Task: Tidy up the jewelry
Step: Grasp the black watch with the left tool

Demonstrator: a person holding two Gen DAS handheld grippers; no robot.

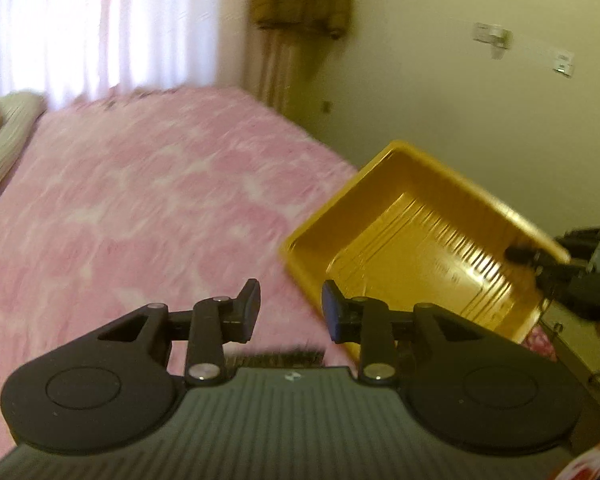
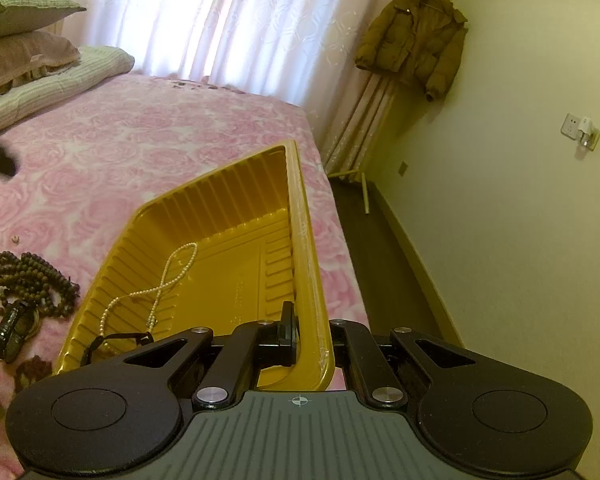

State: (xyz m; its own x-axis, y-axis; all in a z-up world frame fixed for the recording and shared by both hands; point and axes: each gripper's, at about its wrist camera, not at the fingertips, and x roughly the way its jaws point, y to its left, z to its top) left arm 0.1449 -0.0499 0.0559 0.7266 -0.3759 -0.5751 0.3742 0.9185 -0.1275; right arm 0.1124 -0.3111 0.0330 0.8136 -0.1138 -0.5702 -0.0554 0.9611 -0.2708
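My right tool (image 2: 311, 330) is clamped onto the rim of the yellow tray (image 2: 300, 216), one finger inside the wall and one outside, and the tray is tipped up over the pink bed (image 2: 112, 148). A pearl necklace (image 2: 168, 276) lies looped on the tray's ribbed floor. Left of the tray, a pile of brown bead strands (image 2: 28, 276) and a dark bangle (image 2: 14, 330) sit on the blanket. My left tool (image 1: 290, 310) hangs over the bed with its fingers apart, holding nothing.
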